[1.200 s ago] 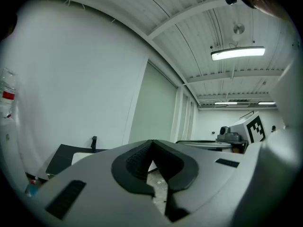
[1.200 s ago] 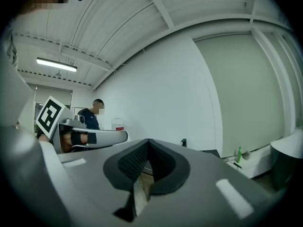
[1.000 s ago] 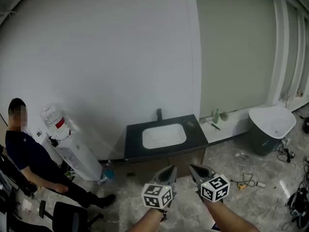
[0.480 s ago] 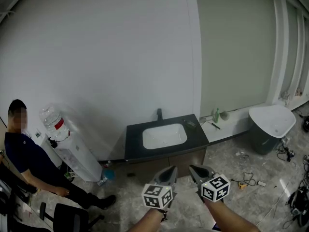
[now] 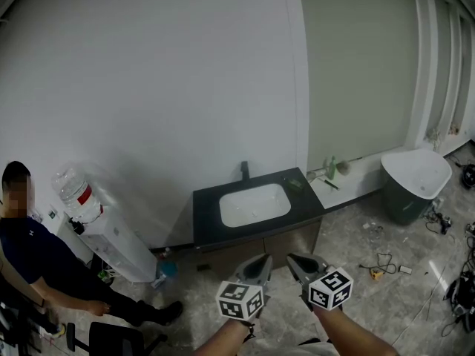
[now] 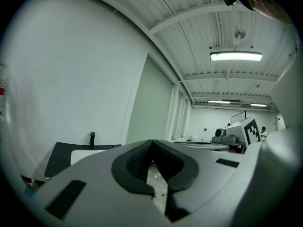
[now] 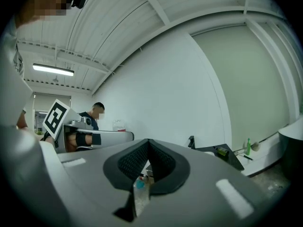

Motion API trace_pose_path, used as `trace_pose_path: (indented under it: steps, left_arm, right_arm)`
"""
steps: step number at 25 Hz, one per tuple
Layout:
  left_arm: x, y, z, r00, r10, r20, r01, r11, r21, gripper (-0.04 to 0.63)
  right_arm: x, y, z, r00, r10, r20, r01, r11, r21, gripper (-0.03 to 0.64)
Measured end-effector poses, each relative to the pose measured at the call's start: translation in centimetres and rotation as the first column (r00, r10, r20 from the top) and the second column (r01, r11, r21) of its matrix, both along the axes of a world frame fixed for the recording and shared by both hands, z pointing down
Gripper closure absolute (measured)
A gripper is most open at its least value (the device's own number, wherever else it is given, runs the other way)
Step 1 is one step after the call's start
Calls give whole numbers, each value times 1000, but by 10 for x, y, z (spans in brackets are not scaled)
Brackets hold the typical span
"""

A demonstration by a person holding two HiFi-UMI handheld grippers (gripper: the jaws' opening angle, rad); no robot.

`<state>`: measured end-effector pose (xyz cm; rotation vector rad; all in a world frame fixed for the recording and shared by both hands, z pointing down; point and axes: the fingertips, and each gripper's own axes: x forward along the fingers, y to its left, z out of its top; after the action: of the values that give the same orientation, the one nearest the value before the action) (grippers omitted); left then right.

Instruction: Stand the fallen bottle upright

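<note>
Hard to make out the bottle (image 5: 295, 185), tiny, lying on the counter (image 5: 206, 225) at 12 o'clock. Holding nothing in left gripper (image 5: 264, 261) or right gripper (image 5: 292, 259), both squeezed together.

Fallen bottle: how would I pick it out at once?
Start at the black vanity counter against the white wall. The fallen bottle lies on it, right of the white basin. Unlike the green bottle standing on the white ledge beyond, it lies flat on black.
</note>
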<state>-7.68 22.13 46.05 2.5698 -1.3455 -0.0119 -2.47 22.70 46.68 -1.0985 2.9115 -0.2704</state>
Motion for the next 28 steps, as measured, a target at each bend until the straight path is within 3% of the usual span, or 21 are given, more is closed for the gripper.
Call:
trace_pose_path:
  steps: [4,10,16,23,28]
  left_arm:
    - [-11,-26,6,1000,6,-3,-6,1000,-1,589]
    - [-19,-105,28,1000,-13,-19,13,1000,-13,589]
    - [-10,-247,40,998,-68,-18,68,998,3,589]
    - [25,-407,30,994,-102,-35,102,995,6,589]
    - [37,-486,46,989,-148,-11,148,988,-40,589]
  right_arm:
    - [-11,-28,7,999,-38,24,38,999,-21,621]
    - [-14,-116,23,998,-61,14,62,998,-24,620]
    - [-2,-263,46,991,-131,-22,131,991,-16,620]
    - [45,-445,61,979,-196,-55,188,975,-118,620]
    - [60,-542,79,970,-230,-85,212,961,-179,601]
